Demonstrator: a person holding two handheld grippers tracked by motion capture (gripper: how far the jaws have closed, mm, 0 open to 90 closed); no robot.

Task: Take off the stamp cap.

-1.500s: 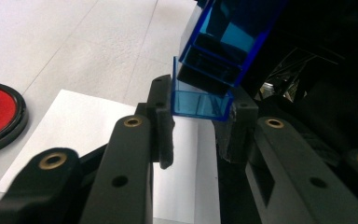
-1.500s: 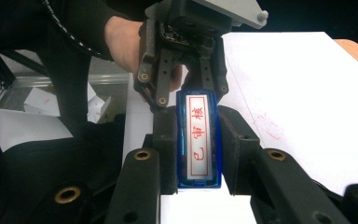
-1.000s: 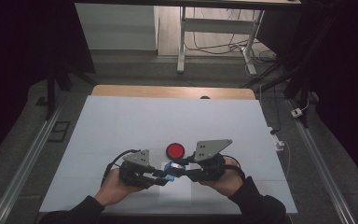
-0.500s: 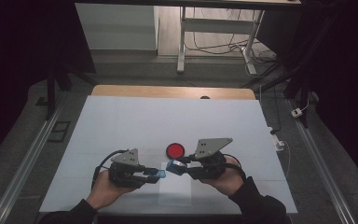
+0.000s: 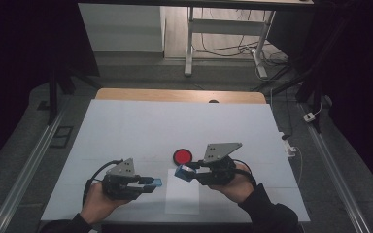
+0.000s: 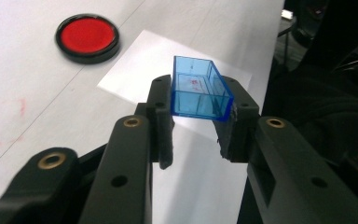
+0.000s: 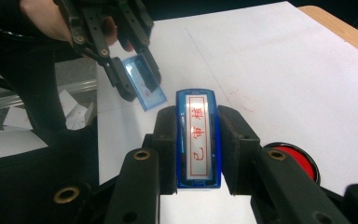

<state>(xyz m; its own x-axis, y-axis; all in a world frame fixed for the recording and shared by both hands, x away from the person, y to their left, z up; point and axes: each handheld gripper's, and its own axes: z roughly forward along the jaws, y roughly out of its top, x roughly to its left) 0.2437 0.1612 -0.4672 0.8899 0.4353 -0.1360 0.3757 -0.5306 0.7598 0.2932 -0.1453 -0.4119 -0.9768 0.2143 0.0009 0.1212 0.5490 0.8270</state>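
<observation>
With the blue stamp point(image 7: 198, 142) clamped face-out in the right gripper point(image 5: 184, 173) and its blue cap point(image 6: 199, 88) pinched apart in the left gripper point(image 5: 156, 182), the stamp should be pressed squarely into the red ink pad point(image 5: 182, 156), then onto the white paper point(image 5: 182, 199).

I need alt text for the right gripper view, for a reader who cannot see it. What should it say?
The right gripper clamps a blue stamp, its face with red characters turned up, above a white table. Farther off, the left gripper holds the stamp's clear blue cap, apart from the stamp. A red ink pad peeks out at the lower right.
</observation>
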